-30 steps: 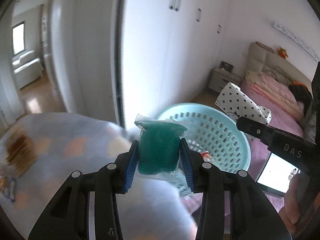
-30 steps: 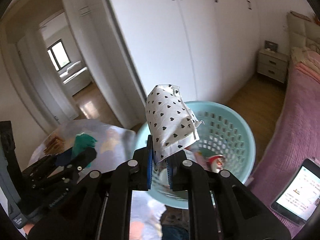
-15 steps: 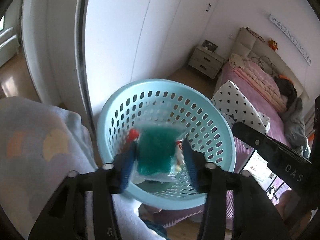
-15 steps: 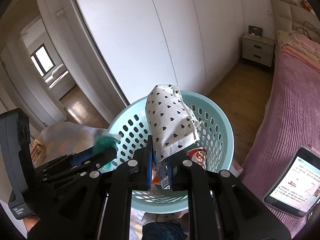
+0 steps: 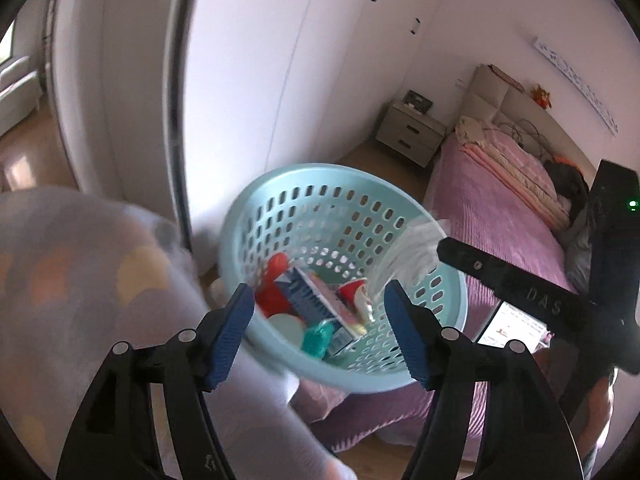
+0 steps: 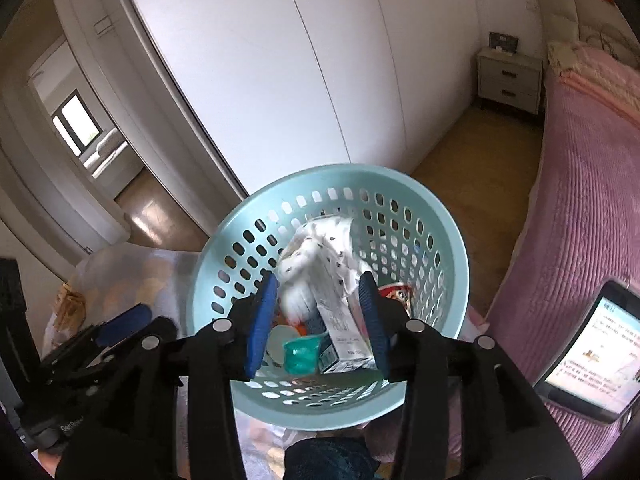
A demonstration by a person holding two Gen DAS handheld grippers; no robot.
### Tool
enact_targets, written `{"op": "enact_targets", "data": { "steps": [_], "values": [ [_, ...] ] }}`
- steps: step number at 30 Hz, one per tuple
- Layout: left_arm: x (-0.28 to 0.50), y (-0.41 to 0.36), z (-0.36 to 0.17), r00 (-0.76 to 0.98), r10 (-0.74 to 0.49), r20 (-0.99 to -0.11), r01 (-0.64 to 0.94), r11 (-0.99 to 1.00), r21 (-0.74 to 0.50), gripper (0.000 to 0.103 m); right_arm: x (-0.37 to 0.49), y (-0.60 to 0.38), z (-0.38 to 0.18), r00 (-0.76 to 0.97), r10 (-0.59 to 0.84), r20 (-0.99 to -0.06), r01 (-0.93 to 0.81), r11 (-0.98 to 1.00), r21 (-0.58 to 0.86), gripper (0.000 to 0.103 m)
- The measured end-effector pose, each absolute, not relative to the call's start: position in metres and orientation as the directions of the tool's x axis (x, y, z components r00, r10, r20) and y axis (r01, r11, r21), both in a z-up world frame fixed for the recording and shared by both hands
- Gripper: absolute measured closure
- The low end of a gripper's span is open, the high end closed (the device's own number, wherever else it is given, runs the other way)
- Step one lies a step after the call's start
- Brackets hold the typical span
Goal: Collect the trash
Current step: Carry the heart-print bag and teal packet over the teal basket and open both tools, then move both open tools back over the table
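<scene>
Trash basket (image 6: pixel 456 268) holds green packet (image 6: pixel 301 354); right view alone shows dotted bag (image 6: pixel 320 256); both jaws gape empty.

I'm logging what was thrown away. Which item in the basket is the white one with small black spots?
The crumpled spotted paper bag, blurred between the open right gripper fingers inside the blue basket. The others differ: a plain milk carton and a green packet.
</scene>
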State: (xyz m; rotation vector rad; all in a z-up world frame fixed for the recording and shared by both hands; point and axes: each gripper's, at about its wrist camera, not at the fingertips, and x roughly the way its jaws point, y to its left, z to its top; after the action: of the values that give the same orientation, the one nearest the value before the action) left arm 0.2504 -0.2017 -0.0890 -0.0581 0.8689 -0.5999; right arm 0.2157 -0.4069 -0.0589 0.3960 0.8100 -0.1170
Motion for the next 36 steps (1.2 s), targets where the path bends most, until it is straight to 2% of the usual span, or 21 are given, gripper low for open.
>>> {"op": "enact_targets", "data": {
  "steps": [9,23,26,29,33,36],
  "values": [
    [0.225,-0.149,-0.086,0.536,-0.499,-0.682,0.383,0.863,-0.330,0.037,0.202,-0.389,-0.053,0.694,0.082,-0.715,0.210,0.927,0.310,0.063],
    [0.182,-0.063,-0.055,0.640,-0.403,-0.654,0.264,0.915,-0.305,0.035,0.197,-0.292,-0.029,0.693,0.190,-0.696,-0.013,0.968,0.250,0.063],
    [0.174,-0.039,-0.051,0.683,-0.332,-0.651,0.199,0.942,-0.271,0.029,0.198,-0.277,-0.028,0.689,0.204,-0.695,-0.038,0.968,0.247,0.061],
    [0.170,-0.014,-0.049,0.719,-0.240,-0.653,0.117,0.967,-0.226,0.029,0.200,-0.260,-0.028,0.682,0.214,-0.699,-0.063,0.970,0.235,0.061],
    [0.164,0.026,-0.049,0.756,0.031,-0.654,-0.131,0.986,-0.106,0.028,0.199,-0.243,-0.031,0.669,0.226,-0.708,-0.091,0.970,0.224,0.061],
    [0.165,0.055,-0.057,0.738,0.064,-0.672,-0.206,0.969,-0.133,0.028,0.200,-0.231,-0.034,0.661,0.231,-0.714,-0.112,0.971,0.211,0.061]
  ]
}}
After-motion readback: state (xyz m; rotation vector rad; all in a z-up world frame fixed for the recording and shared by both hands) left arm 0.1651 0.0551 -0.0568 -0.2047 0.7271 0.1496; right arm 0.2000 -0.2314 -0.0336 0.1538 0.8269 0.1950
